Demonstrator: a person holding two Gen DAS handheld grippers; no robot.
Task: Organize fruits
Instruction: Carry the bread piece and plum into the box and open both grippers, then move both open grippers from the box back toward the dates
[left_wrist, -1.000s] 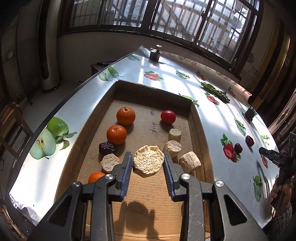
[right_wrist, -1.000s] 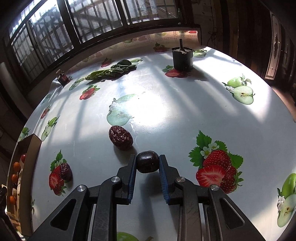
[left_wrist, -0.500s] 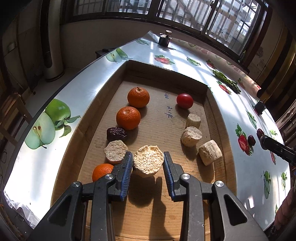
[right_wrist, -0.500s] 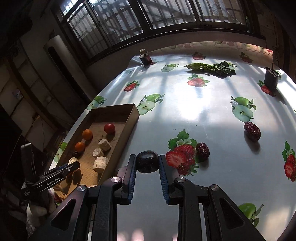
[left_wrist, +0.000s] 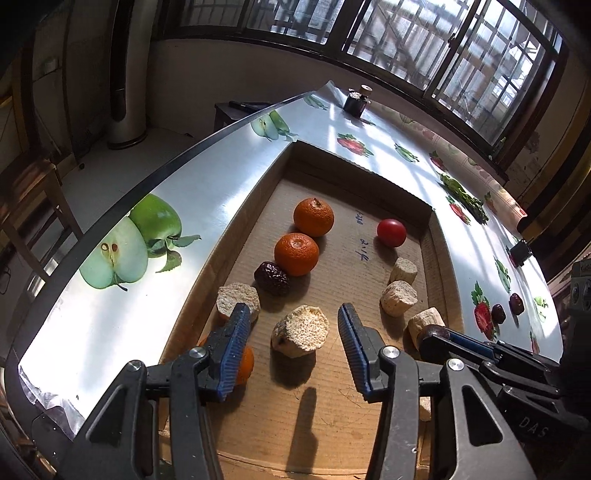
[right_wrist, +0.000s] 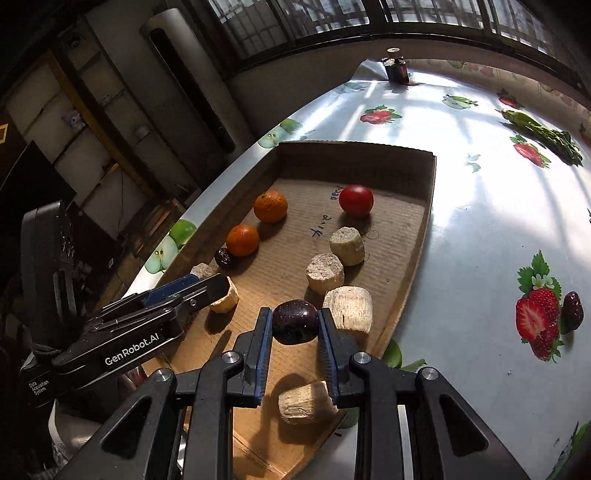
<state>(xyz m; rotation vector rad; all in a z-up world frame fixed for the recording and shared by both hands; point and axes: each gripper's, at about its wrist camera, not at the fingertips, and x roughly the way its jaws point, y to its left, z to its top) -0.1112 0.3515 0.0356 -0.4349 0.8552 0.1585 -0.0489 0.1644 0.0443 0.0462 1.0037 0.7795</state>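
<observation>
A shallow cardboard box (left_wrist: 369, 280) (right_wrist: 424, 221) lies on the table and holds oranges (left_wrist: 296, 254), a red tomato (left_wrist: 391, 232), a dried date (left_wrist: 272, 277) and several beige corn chunks. My left gripper (left_wrist: 291, 332) is open, its jaws on either side of a beige chunk (left_wrist: 301, 334) lying on the box floor. My right gripper (right_wrist: 294, 326) is shut on a dark plum (right_wrist: 295, 321) and holds it above the box's near right part. It shows in the left wrist view (left_wrist: 436, 334) too.
Two dark dates (left_wrist: 508, 308) lie on the fruit-print tablecloth right of the box, one seen by a printed strawberry (right_wrist: 572, 304). Green vegetables (right_wrist: 546, 136) lie farther back. A small dark jar (left_wrist: 356, 99) stands at the far table edge.
My left gripper has opened and let the beige chunk down onto the box floor. My right gripper has carried the plum from the tablecloth to above the box.
</observation>
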